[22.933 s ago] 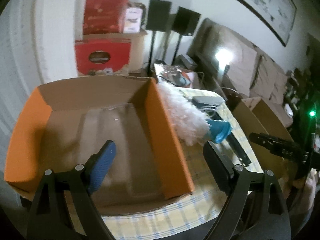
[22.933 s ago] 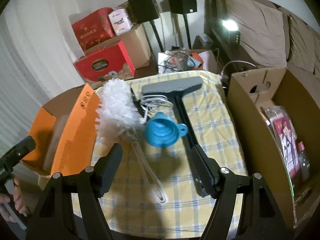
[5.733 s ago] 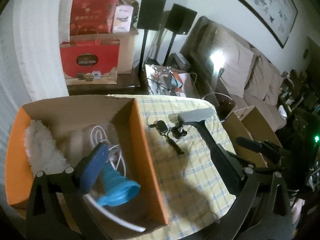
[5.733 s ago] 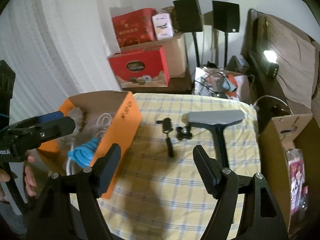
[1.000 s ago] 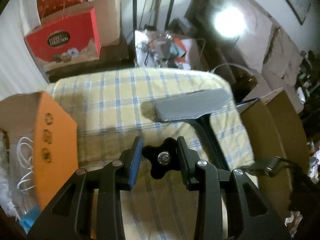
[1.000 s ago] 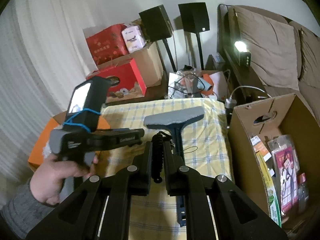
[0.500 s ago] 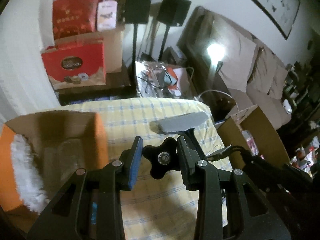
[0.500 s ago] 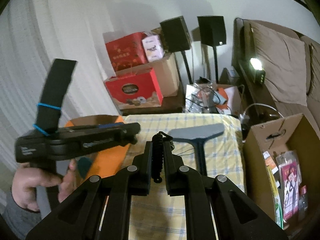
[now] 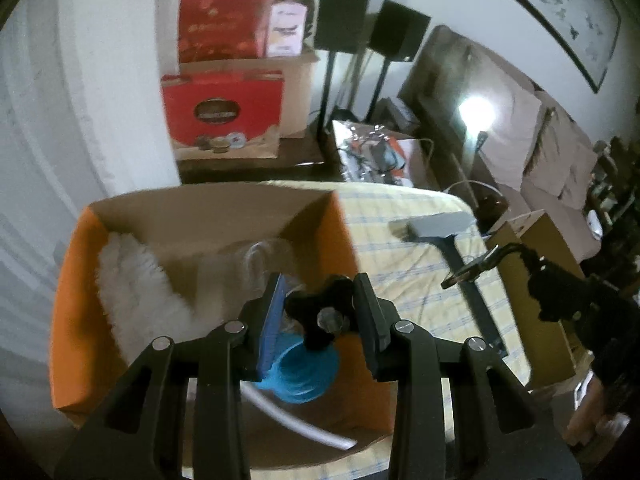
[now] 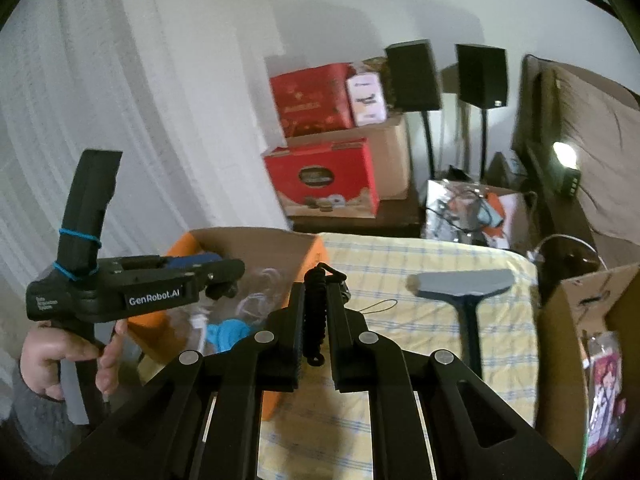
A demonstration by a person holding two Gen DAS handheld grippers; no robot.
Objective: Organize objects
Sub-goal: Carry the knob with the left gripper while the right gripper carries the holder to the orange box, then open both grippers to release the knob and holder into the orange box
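My left gripper [image 9: 320, 312] is shut on a black star-shaped knob [image 9: 322, 312] and hangs over the orange cardboard box [image 9: 76, 300]. Inside the box lie a white feather duster [image 9: 136, 292], a blue funnel [image 9: 304, 372] and a white cable. My right gripper [image 10: 316, 320] is shut on a thin black ribbed strap [image 10: 314, 320], which stands upright between the pads; a thin cord trails from it. In the right wrist view the left gripper [image 10: 224, 280] reaches over the box [image 10: 184, 248], held by a hand [image 10: 60, 356]. A grey squeegee [image 10: 464, 288] lies on the checked cloth.
The table wears a yellow checked cloth [image 10: 400, 264]. An open brown carton [image 10: 580, 320] with packets stands at its right edge. Red gift boxes [image 9: 224, 116], two black speakers [image 10: 412, 76] on stands and a sofa with a bright lamp [image 9: 476, 112] fill the room behind.
Both grippers rose and swung left with their loads. The left one now hangs over the orange box instead of the cloth. The squeegee has stayed where it lay.
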